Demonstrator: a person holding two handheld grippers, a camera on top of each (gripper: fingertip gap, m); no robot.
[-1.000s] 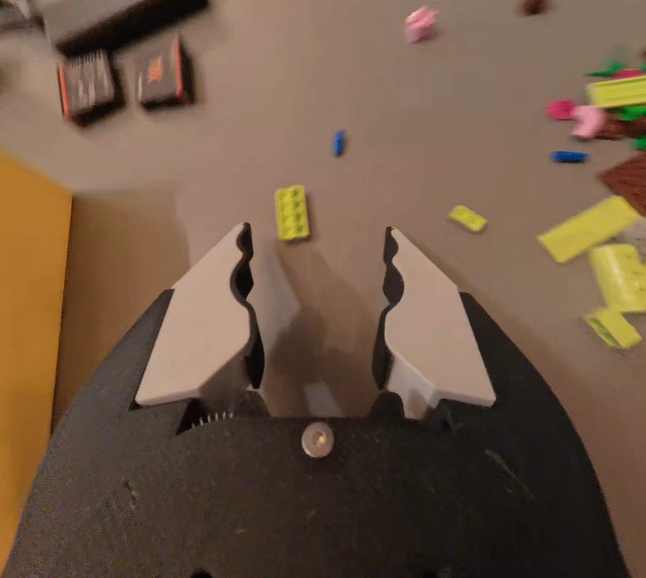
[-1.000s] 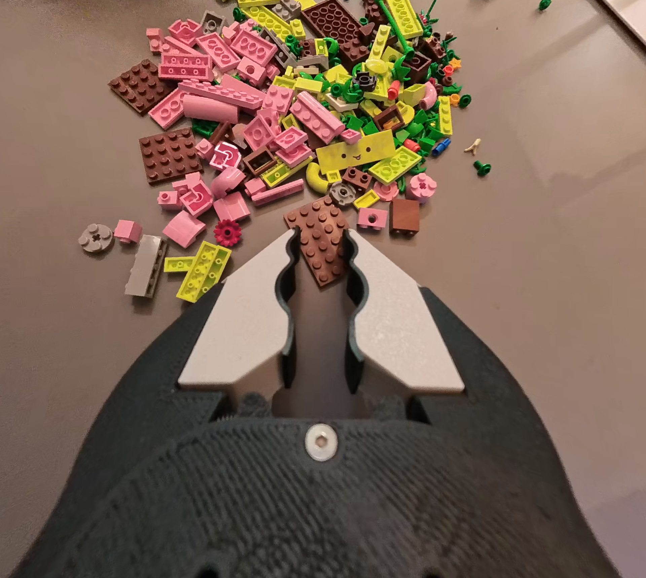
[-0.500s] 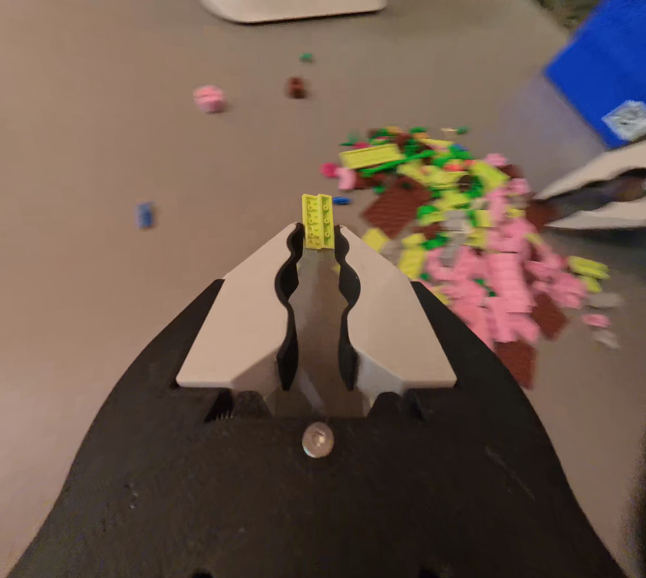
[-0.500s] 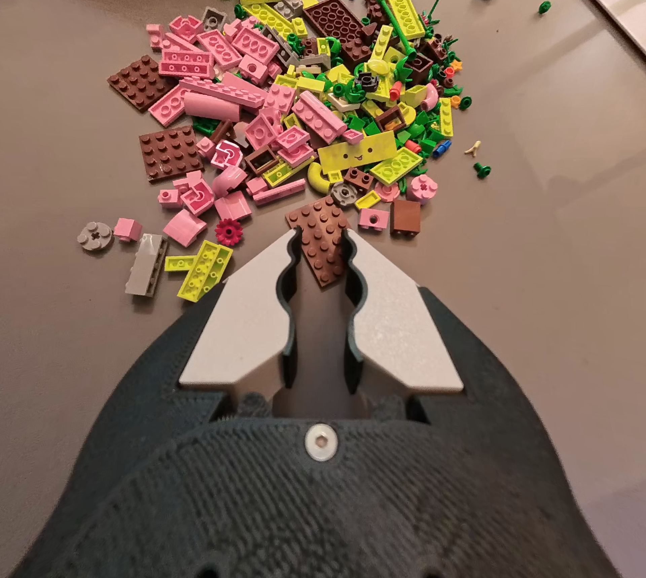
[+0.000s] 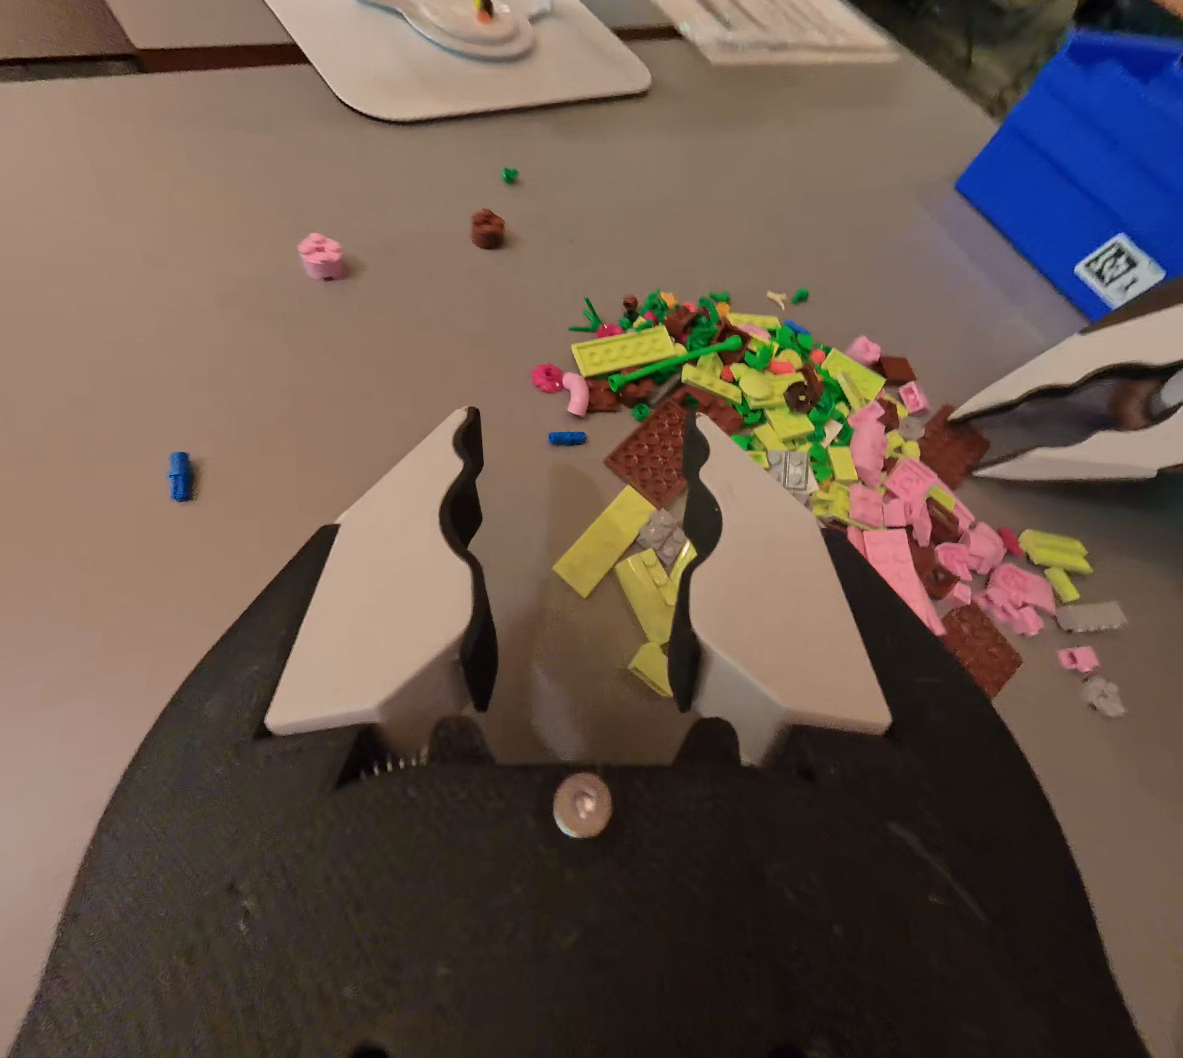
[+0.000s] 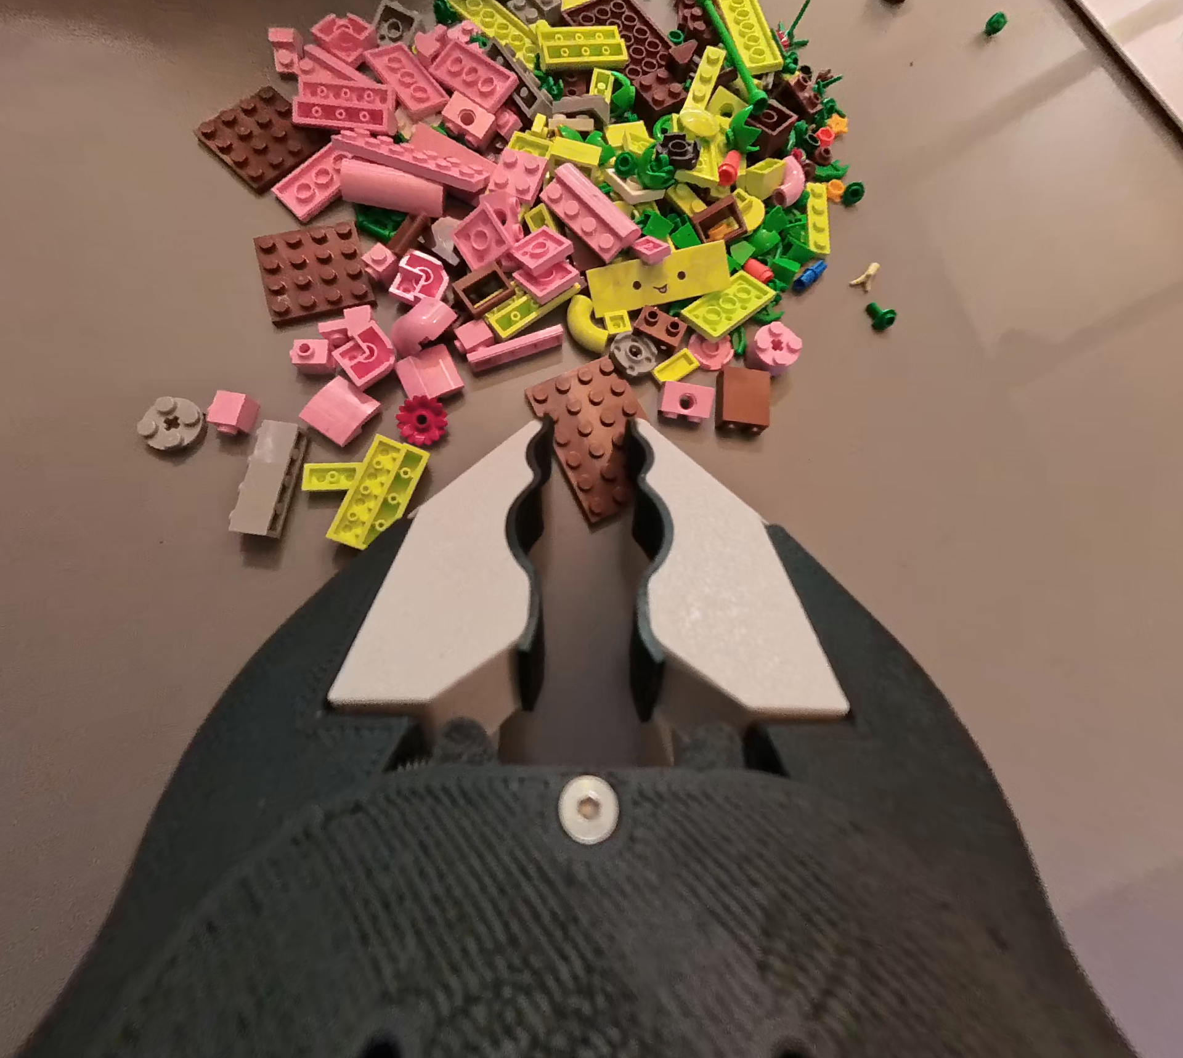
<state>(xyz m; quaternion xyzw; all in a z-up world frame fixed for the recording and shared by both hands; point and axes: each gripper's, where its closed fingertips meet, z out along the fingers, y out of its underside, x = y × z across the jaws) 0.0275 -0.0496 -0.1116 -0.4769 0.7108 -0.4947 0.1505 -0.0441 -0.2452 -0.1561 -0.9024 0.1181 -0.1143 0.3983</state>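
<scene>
The brown wedge plate (image 6: 592,438) sits at the near edge of the brick pile (image 6: 576,163), pinched between the tips of the right gripper (image 6: 589,429). The left gripper (image 5: 579,419) hangs spread apart and empty above the pile's yellow-green pieces (image 5: 605,537) on the grey table (image 5: 192,323).

We see the brick pile (image 6: 544,182) on the table (image 6: 960,451), a wedge plate (image 6: 592,438) at its near edge, a bin (image 5: 1101,182) beyond.
</scene>
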